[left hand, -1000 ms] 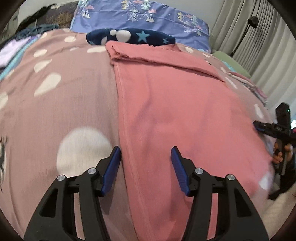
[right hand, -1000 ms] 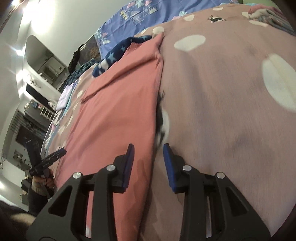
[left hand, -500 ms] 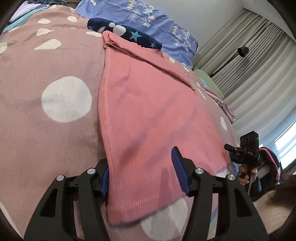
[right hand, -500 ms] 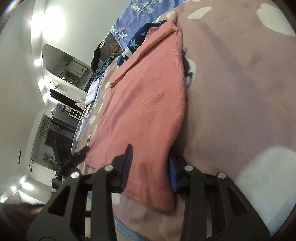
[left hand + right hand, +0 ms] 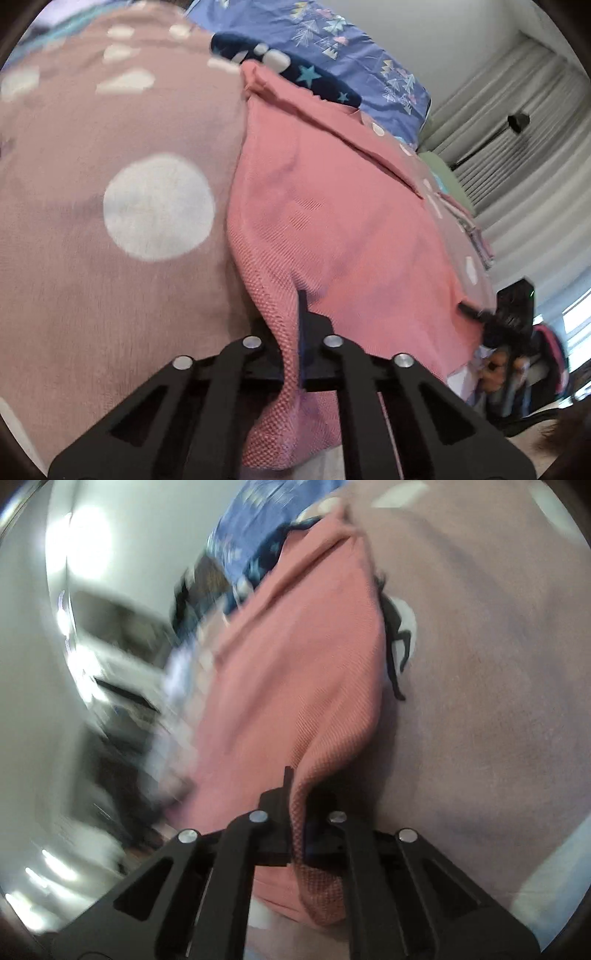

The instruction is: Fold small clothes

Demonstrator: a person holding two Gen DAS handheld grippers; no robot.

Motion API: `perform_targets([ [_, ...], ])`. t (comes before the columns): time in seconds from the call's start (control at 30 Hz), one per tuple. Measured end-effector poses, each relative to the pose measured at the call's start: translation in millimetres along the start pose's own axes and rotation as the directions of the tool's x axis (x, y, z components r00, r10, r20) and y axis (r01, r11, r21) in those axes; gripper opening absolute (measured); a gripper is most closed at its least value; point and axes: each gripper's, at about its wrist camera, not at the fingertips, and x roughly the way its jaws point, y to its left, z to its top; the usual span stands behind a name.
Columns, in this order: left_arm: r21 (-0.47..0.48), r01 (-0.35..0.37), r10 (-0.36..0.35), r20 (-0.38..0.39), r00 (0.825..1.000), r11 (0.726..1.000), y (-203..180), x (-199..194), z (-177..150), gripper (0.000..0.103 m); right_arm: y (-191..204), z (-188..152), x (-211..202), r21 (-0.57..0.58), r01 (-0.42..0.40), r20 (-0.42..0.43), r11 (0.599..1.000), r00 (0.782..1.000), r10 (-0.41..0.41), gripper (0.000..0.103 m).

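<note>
Left wrist view: left gripper (image 5: 295, 325) clamped narrow on the near left corner of the pink garment (image 5: 332, 206), knit cloth bunched between the black fingers and spilling down below them. Garment spread flat across the pink bedspread (image 5: 92, 258) with large white dots, stretching away toward the far end, its top edge folded into a ridge. Beyond that edge, a dark blue cloth (image 5: 306, 74) with stars, then a lighter blue pillow (image 5: 351, 48) with a tree print. At the right side, grey curtains (image 5: 517, 147) and a black lamp (image 5: 517, 122) on a stand. Near the garment's right corner, the right gripper (image 5: 469, 310) seen small and blurred, with a hand (image 5: 495, 369) under it; closure not readable from here.

Right wrist view: right gripper (image 5: 295, 794) pinched narrow on the near right corner of the same pink garment (image 5: 295, 664), a fold of cloth rising between the fingers and hanging below them. Garment lying lengthwise on the bedspread (image 5: 480, 701), left of a white dot with a black deer figure (image 5: 395, 635) partly tucked beneath its edge. Far end touching the dark blue cloth (image 5: 258, 568). Left part heavily blurred; only bright lights and pale furniture shapes distinguishable.
</note>
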Motion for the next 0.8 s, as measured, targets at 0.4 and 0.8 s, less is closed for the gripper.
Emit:
perform_targets([
  [0.4,0.226,0.074,-0.138,0.286,0.948,0.971,-93,-137,-3,0.003,104,-19,-141,-0.359,-0.059,0.220,0.932,0.965,0.146,0.004],
  [0.8,0.178,-0.009,-0.026,0.192,0.981,0.984,-90,-90,-28,0.004,61,-22,-94,-0.232,0.131,0.193,0.964,0.977,-0.087,0.005],
])
